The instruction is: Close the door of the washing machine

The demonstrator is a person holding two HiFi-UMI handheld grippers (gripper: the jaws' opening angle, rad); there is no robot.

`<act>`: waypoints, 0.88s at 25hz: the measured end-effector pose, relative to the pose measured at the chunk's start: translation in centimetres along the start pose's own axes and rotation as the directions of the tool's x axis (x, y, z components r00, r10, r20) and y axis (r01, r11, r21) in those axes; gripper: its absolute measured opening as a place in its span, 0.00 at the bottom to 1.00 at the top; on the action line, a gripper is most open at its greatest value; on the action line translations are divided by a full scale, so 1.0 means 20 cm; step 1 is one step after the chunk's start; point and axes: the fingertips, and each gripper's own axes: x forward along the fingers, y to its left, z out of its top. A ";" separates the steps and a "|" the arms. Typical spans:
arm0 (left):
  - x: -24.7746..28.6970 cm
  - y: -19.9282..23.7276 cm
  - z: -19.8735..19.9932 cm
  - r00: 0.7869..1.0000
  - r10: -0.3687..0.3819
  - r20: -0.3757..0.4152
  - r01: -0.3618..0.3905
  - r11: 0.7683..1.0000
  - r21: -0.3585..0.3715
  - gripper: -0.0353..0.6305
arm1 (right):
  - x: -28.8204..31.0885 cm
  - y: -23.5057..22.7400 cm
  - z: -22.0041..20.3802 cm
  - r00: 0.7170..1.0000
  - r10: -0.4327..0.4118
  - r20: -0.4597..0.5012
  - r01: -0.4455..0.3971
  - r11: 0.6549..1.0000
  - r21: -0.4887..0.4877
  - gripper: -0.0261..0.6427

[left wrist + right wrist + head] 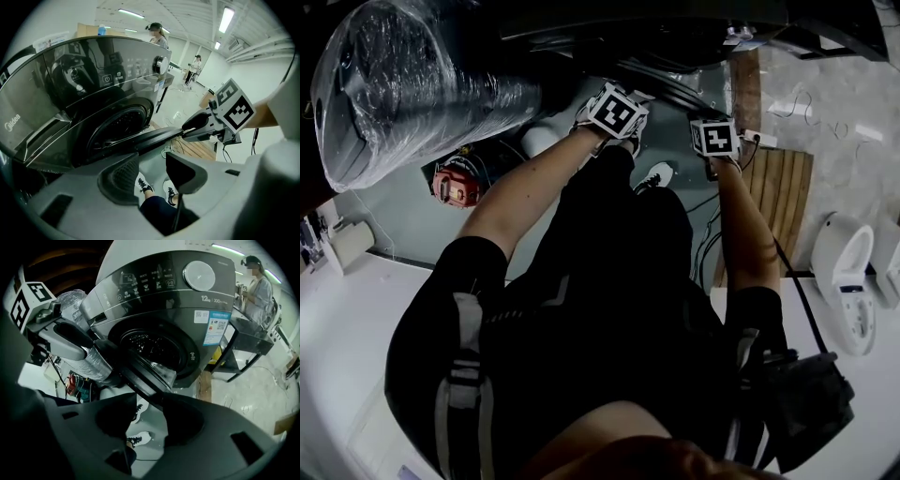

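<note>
The dark grey front-loading washing machine [187, 310] stands in front of me, and its drum [154, 348] shows. Its round door [140, 373] hangs open and points toward me; in the left gripper view the door [154, 138] is edge-on. My right gripper [150, 413] is open, with the door's edge just above the gap between its jaws. The right gripper's fingers [201, 124] lie at the door's outer rim. My left gripper [152, 171] is open and holds nothing; it sits beside the door's other face. In the head view both marker cubes [614, 111] [715, 139] are close together.
A plastic-wrapped silver duct [403, 84] lies left of the machine, with a red tool [455, 185] below it. A wooden board [783, 187] and a white fixture [848, 281] are on the right. A black stand [248, 341] and a person [258, 291] are beyond the machine.
</note>
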 end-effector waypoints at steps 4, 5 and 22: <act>0.02 0.03 0.04 1.000 -0.003 0.002 0.003 1.000 -0.002 0.33 | 0.00 -0.06 0.08 0.999 -0.017 0.041 0.016 1.000 0.024 0.33; 0.03 0.03 0.06 1.000 -0.005 0.008 0.005 1.000 0.000 0.33 | 0.00 -0.08 0.10 0.998 -0.034 0.051 0.032 0.998 0.046 0.32; 0.10 0.23 0.14 0.998 -0.059 -0.030 0.058 0.998 -0.027 0.32 | 0.11 -0.31 0.39 0.986 -0.137 0.099 0.110 0.964 0.243 0.18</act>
